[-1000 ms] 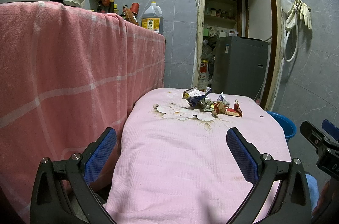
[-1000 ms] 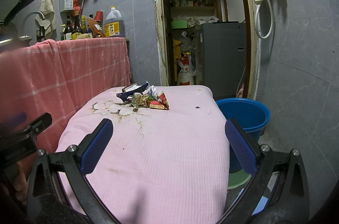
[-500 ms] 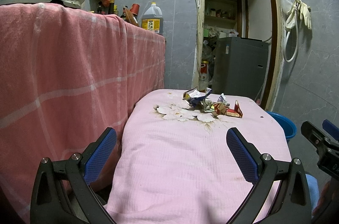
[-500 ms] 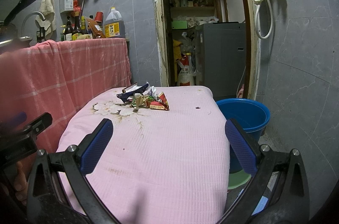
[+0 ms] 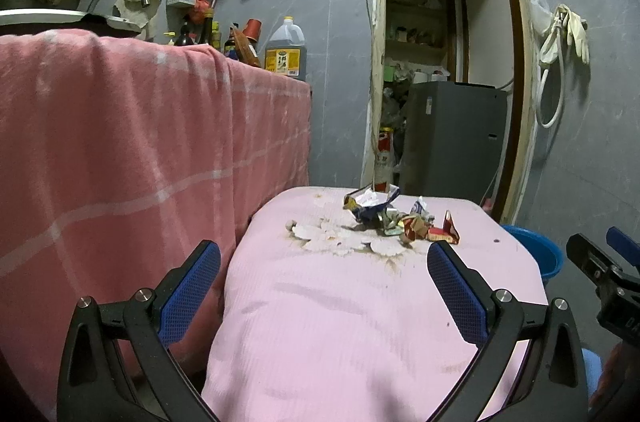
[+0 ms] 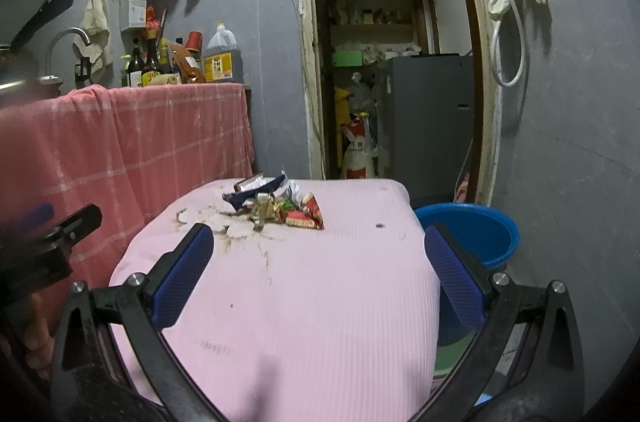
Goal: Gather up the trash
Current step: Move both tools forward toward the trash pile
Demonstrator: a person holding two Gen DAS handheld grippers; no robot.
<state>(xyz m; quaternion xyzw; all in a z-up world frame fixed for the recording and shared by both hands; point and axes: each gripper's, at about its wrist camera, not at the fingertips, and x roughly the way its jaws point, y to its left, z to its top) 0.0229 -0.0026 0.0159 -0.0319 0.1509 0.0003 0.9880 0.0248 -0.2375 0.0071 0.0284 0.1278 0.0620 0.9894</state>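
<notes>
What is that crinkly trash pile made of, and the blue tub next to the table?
The trash pile looks like thin printed foil or plastic snack wrappers: crumpled, with sharp creases, in red, dark blue and white. The blue tub looks like smooth molded plastic: one even color, a rounded rim and a soft sheen. Neither is certain from here.

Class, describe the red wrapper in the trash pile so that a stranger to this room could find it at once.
Find the low table under the pink ribbed cloth. Toward its far end lies a small heap of crumpled wrappers. The red-and-white triangular wrapper sits at the heap's right edge, nearest the round blue plastic basin; its neighbours are dark blue, white and greenish.
</notes>
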